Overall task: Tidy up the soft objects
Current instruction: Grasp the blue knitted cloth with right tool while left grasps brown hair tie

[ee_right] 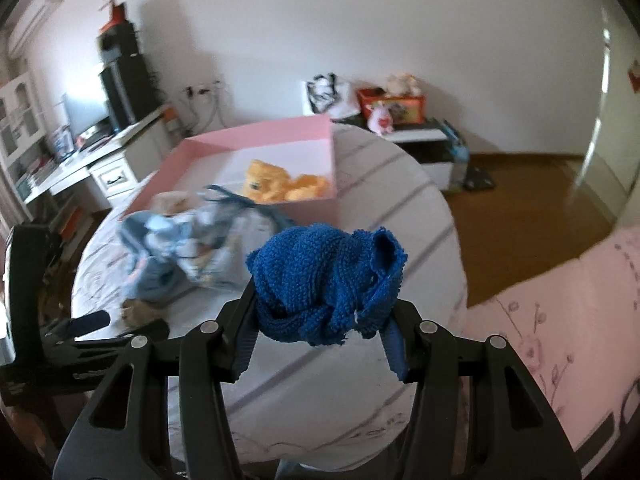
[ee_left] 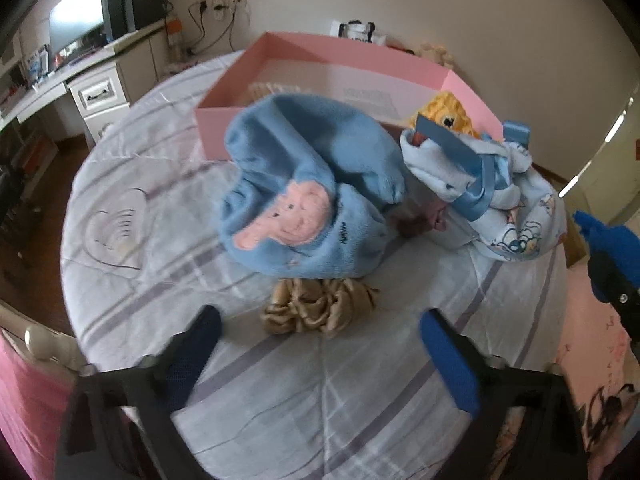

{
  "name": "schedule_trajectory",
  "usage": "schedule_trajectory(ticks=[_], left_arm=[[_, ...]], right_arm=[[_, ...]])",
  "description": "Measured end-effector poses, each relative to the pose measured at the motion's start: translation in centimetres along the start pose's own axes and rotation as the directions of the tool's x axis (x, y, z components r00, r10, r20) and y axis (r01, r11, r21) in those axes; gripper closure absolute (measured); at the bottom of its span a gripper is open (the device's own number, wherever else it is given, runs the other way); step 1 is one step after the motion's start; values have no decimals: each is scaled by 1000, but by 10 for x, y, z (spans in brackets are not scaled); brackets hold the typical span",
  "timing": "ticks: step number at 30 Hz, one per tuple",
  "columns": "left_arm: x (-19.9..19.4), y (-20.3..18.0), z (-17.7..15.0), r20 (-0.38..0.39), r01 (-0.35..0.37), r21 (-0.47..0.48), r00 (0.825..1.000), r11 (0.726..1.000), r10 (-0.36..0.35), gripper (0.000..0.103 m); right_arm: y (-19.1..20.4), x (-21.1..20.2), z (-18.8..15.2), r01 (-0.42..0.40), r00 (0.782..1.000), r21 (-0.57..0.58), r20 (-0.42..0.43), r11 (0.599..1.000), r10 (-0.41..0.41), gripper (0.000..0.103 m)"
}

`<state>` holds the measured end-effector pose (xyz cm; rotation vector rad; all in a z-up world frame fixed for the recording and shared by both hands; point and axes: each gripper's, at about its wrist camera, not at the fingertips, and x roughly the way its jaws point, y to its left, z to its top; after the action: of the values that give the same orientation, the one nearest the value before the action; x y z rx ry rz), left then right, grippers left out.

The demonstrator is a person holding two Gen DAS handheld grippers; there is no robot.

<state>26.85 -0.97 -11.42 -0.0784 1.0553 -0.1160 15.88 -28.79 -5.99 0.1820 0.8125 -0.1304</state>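
Right gripper (ee_right: 320, 344) fingers clenched on blue towel (ee_right: 326, 284) (limp, light; hold bunched middle), nearside of pink box (ee_right: 256, 140); left gripper (ee_left: 320, 344) spread, empty.

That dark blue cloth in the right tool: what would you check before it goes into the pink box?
1. Grip: right tool is shut on the dark blue cloth, bunched between the fingers. Ok.
2. Cloth clear of the bed: it looks lifted off the bedspread. Ok.
3. Pink box open: no lid on it. Ok.
4. Room inside: an orange plush toy lies near the front wall, with bare floor behind it. Ok.
5. Path: a tied pale blue bundle lies before the box, off to the left. Cannot tell if it clears.
6. Left tool: open, empty, above a gold scrunchie. Ok.
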Motion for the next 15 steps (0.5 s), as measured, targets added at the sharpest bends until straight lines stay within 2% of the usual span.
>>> schedule_trajectory(ticks=[1,2,3,4,6,15], left_arm=[[3,-1,1,-4,-7,-2,1000,1000,7,39],[4,-1,1,8,-30,-8,1000,1000,30,45],[4,-2,3,24,-41,-11,999,999,42,60],[4,-1,4,32,-32,-14,999,999,33,66],[3,-1,5,32,-2,-21,999,1000,3,70],[-8,3,0,43,-18,5,999,1000,18,72]], right_arm=[[-3,3,0,3,1000,8,-8,1000,-3,53],[-5,6,0,3,1000,13,-13,1000,-3,53],[-8,8,1,3,1000,18,-19,1000,-3,53],[-10,9,0,2,1000,19,-20,1000,-1,53],[-9,12,0,-3,1000,18,-23,1000,4,53],[0,7,-5,-25,1000,-7,-19,1000,25,53]])
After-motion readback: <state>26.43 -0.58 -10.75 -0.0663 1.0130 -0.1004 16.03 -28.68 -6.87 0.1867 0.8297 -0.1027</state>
